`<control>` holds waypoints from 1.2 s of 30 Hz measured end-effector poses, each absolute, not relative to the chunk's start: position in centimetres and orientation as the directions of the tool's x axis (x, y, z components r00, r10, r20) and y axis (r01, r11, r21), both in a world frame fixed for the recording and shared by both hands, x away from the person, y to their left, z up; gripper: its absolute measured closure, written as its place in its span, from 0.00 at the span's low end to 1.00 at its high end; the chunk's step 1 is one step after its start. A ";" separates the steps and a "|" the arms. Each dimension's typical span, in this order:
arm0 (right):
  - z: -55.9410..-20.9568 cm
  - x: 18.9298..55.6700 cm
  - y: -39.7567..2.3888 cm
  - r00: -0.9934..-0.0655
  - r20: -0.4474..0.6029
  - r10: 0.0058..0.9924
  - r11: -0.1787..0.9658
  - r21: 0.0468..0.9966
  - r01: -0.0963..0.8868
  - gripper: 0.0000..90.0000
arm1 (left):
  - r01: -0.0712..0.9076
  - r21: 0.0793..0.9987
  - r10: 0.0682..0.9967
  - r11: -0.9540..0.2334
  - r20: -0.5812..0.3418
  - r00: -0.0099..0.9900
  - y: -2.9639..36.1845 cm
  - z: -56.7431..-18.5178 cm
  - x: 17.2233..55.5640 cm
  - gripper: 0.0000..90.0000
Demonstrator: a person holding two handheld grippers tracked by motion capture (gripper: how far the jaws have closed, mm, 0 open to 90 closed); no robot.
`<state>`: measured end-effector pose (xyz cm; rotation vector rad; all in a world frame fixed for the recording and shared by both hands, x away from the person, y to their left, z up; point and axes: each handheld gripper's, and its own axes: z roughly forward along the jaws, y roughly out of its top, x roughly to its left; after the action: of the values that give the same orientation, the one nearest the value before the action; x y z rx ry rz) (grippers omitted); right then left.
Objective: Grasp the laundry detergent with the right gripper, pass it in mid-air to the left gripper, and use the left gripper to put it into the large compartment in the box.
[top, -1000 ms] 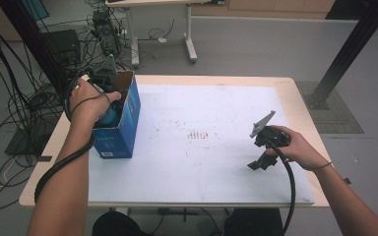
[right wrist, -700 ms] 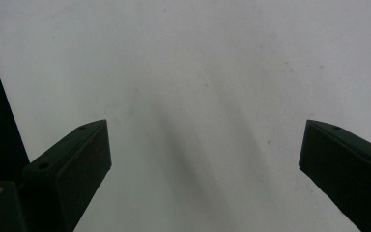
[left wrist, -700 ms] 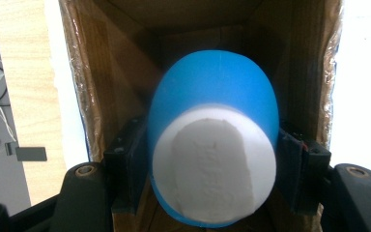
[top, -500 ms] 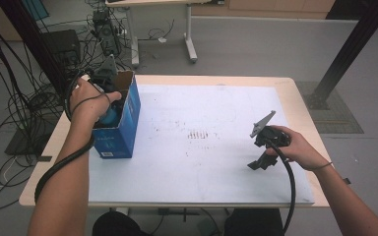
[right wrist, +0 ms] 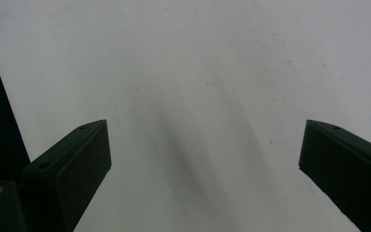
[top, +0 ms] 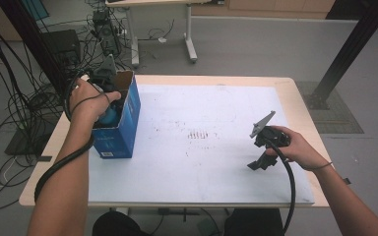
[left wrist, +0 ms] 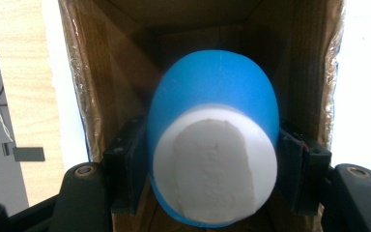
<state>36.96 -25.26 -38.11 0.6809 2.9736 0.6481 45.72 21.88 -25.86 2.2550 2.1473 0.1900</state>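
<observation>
At the left end of the table (top: 177, 81) stood a blue cardboard box (top: 123, 129), its top flaps open and its brown inside showing. The person's left hand (top: 91, 101) was over the mouth of that box, and the left gripper (top: 109, 101) it carried pointed down into it. From the left gripper view, the two black jaws were pinched on either side of a blue rounded object (left wrist: 212, 145), pads pressed against its flanks; the thing had a white flat end (left wrist: 216, 162) turned toward the camera and sat inside the box, between the brown walls (left wrist: 101, 72). In the high view a bit of blue showed just under the hand, at the box's opening. A black cable (top: 61, 164) ran back from that gripper along the forearm.

The middle of the table was covered by a white sheet (top: 202, 167), marked with a small patch of reddish specks (top: 198, 134) near its centre.

Further right, well apart from the box, the right hand (top: 295, 147) held the right gripper (top: 261, 162) low over the white sheet, tipped downward, with its grey three-cornered plate (top: 262, 124) sticking up. In the right gripper view its jaws stood wide apart with only the pale sheet (right wrist: 198, 96) between them, nothing pinched. Its cable (top: 291, 191) trailed back past the wrist toward the table's near edge.
</observation>
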 end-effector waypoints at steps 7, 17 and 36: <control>-38.2 37.0 -25.1 -0.906 0.071 0.416 0.821 0.399 0.408 0.05 | 0.994 0.102 0.998 -0.043 0.057 0.037 22.0 -25.9 45.7 0.38; -38.3 37.0 -25.0 -0.907 0.071 0.416 0.823 0.396 0.408 0.05 | 0.994 0.101 0.998 -0.047 0.050 0.042 22.1 -25.6 45.6 0.37; -38.0 36.9 -24.5 -0.913 0.054 0.403 0.831 0.397 0.390 0.05 | 0.984 0.157 0.996 -0.085 0.040 0.079 21.4 -21.3 43.9 0.35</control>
<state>36.91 -24.55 -37.95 0.6450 2.9753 0.6347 43.86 21.39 -21.28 2.2409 2.0630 0.2077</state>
